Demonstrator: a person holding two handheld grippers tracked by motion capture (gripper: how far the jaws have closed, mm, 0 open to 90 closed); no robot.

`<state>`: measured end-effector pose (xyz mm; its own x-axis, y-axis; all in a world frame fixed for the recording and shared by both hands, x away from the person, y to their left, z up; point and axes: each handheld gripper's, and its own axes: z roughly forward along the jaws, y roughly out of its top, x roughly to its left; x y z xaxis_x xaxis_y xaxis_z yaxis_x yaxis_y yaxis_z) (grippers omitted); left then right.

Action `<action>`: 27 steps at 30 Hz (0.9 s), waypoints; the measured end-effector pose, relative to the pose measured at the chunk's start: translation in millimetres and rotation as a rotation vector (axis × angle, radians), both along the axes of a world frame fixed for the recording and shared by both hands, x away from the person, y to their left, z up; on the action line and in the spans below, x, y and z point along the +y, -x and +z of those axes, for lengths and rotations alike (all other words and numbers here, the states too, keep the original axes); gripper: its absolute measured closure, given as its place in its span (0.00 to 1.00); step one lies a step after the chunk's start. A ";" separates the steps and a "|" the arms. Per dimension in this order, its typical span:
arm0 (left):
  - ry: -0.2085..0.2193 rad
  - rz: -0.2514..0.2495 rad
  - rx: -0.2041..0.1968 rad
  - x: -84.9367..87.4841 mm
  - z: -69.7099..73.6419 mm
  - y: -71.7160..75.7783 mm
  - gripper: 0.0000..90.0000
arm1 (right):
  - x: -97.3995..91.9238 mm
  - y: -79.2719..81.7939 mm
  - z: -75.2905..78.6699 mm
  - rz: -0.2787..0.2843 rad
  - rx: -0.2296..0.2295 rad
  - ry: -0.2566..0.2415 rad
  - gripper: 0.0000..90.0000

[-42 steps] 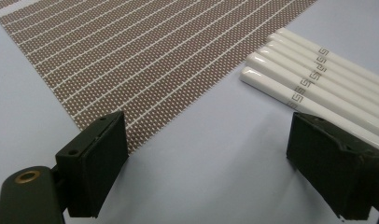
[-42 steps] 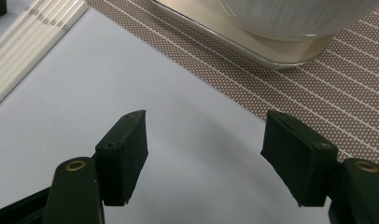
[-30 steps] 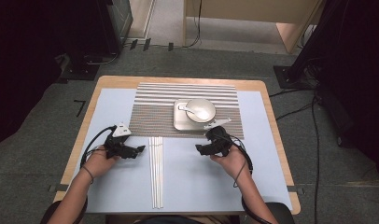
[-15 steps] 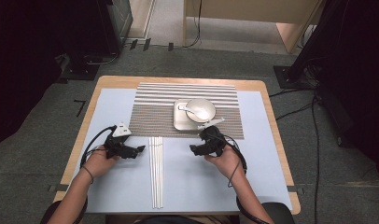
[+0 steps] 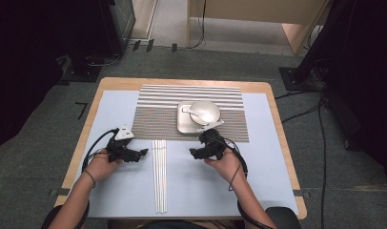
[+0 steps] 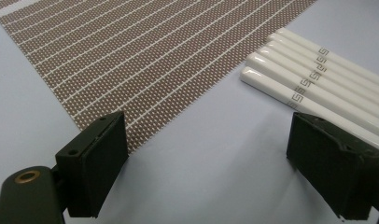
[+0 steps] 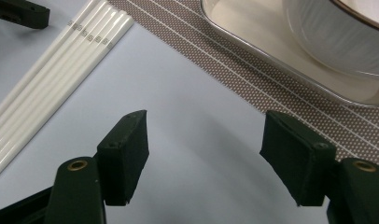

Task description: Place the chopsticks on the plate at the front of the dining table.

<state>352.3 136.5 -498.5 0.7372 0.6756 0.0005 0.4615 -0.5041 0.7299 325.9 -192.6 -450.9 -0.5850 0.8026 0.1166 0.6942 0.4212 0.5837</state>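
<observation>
Both grippers, left gripper (image 5: 143, 152) and right gripper (image 5: 193, 153), were seen released, nothing held. Chopsticks (image 5: 159, 176) were judged light, stiff, glossy-slippery; grasp advised across one stick near mid-length.

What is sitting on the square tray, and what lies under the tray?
On the tray stands a white bowl with a white spoon resting in it. Beneath the tray lies the striped placemat. The mat's part under the tray is covered, as is the tray floor under the bowl.
</observation>
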 end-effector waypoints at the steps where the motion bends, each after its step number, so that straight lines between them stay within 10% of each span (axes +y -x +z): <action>1: 0.001 0.000 0.000 0.0 0.0 0.0 0.13 | 1.0 0.0 -0.1 0.001 0.001 -0.001 0.35; 27: 0.000 0.000 0.000 0.0 0.0 0.0 0.13 | 37.2 -3.1 -10.1 0.051 0.015 -0.020 0.35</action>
